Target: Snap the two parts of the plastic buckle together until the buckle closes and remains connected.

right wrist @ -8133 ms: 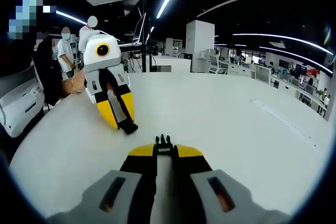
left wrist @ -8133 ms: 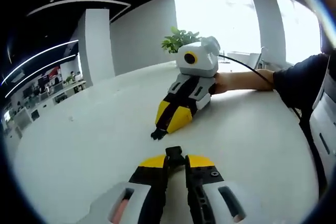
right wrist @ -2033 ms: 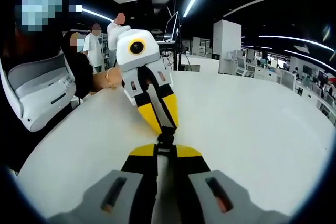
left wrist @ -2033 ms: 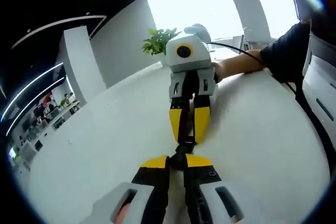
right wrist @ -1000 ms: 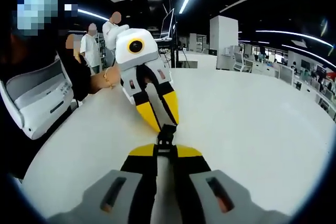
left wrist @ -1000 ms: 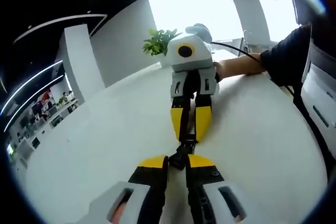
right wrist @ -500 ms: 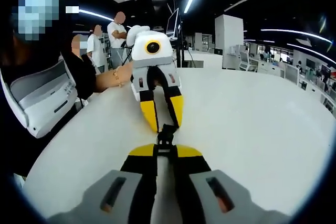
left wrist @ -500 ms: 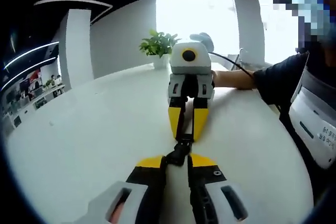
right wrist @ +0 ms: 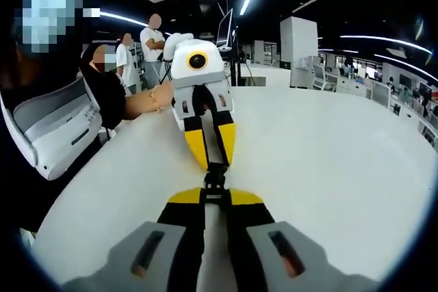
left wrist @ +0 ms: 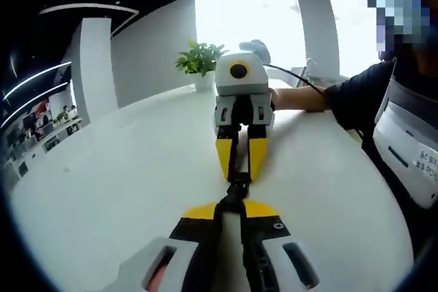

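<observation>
The black plastic buckle [left wrist: 236, 191] lies in one straight line between the two grippers, just above the white table [left wrist: 123, 169]. My left gripper [left wrist: 231, 206] is shut on the near half in the left gripper view. Opposite it, my right gripper [left wrist: 239, 177] comes in from above, shut on the other half. In the right gripper view the buckle [right wrist: 215, 177] sits between my right gripper [right wrist: 215, 195] and the facing left gripper [right wrist: 215, 163]. The two halves meet tip to tip; whether they have latched I cannot tell.
A potted plant [left wrist: 199, 60] stands at the table's far edge. A person in a dark sleeve and white vest [left wrist: 404, 135] sits close beside the table [right wrist: 328, 169], a hand [right wrist: 154, 97] on the left gripper. People [right wrist: 152, 40] stand in the office behind.
Eight seconds ago the grippers were apart, each with one buckle half. They have come together nose to nose. Over the last second they have lined up straighter with the halves touching.
</observation>
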Action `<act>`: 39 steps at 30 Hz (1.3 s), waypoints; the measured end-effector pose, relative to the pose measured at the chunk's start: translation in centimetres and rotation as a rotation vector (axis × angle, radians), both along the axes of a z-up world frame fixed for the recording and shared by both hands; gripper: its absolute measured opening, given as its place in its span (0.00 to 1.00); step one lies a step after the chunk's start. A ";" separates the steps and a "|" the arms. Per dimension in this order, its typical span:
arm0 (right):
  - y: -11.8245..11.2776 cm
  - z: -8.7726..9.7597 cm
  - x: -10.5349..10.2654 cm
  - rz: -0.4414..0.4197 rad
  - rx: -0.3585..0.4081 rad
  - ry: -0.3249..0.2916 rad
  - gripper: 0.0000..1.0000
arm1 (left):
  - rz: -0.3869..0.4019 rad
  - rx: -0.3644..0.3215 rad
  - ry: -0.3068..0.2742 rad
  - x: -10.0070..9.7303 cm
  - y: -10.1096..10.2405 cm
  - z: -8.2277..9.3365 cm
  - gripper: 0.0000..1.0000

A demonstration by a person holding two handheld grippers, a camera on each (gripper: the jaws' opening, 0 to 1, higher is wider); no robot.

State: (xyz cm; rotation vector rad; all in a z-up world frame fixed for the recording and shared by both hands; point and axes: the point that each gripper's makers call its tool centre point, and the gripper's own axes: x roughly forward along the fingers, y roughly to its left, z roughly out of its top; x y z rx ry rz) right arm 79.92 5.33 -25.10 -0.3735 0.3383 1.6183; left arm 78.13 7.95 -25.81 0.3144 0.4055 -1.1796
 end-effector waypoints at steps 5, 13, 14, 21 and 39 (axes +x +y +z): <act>0.0 -0.1 0.0 -0.032 -0.013 -0.023 0.10 | 0.018 0.020 -0.038 0.1 0.0 0.1 0.09; 0.1 0.0 0.3 -0.072 -0.027 -0.046 0.10 | 0.043 0.034 -0.056 0.4 0.2 0.2 0.08; 0.1 0.0 0.4 -0.080 -0.029 -0.044 0.10 | 0.047 0.034 -0.056 0.5 0.2 0.2 0.08; 0.3 0.1 0.3 -0.098 -0.038 -0.054 0.09 | 0.052 0.031 -0.054 0.6 0.3 0.2 0.08; 0.3 0.8 -0.2 -0.092 -0.018 -0.072 0.10 | 0.050 0.048 -0.086 1.3 -0.7 -0.8 0.09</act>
